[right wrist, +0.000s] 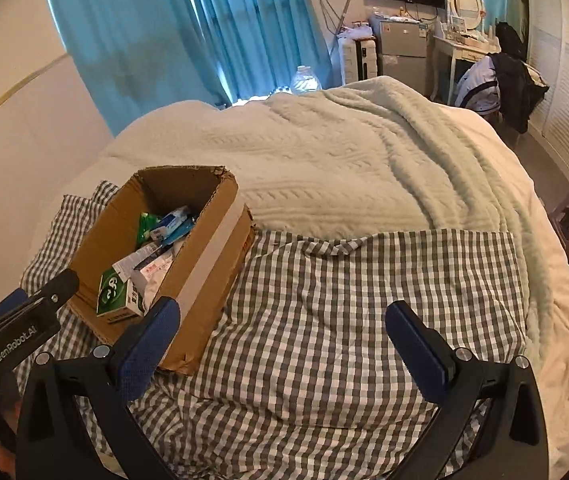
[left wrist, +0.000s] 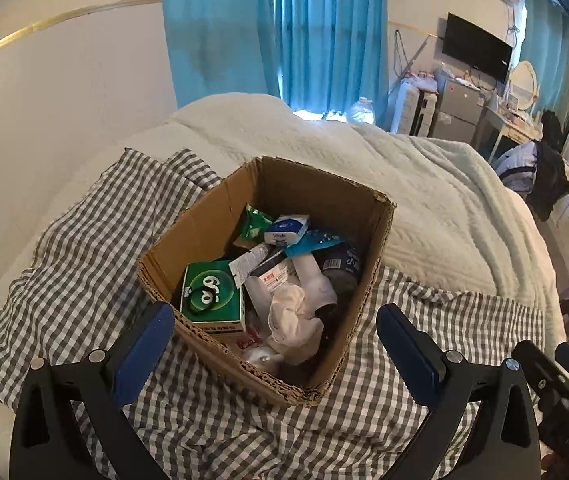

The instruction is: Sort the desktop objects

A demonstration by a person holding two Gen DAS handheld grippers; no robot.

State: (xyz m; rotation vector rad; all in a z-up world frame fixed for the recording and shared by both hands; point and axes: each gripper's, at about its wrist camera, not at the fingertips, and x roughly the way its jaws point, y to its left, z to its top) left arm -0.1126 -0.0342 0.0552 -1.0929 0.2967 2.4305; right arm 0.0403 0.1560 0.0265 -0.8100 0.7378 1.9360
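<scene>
The cardboard box (left wrist: 204, 216) is being shown packed: green medicine carton (left wrist: 212, 296), tissue pack (left wrist: 286, 230), dark bottle (left wrist: 342, 272). The gingham cloth (right wrist: 364, 300) is lying bare, so sorting is judged nearly finished. Left gripper (left wrist: 274, 338) and right gripper (right wrist: 282, 334) are being held spread, empty.

Corrugated cardboard box (left wrist: 348, 216), matt brown, rough torn rim, smooth tape strip (right wrist: 212, 256) on its side. Gingham cloth (right wrist: 364, 300), woven and matt. Knitted blanket (right wrist: 324, 160), soft cable texture. Fingers (left wrist: 144, 344) with matt blue textured pads; glossy green carton (left wrist: 212, 292).
</scene>
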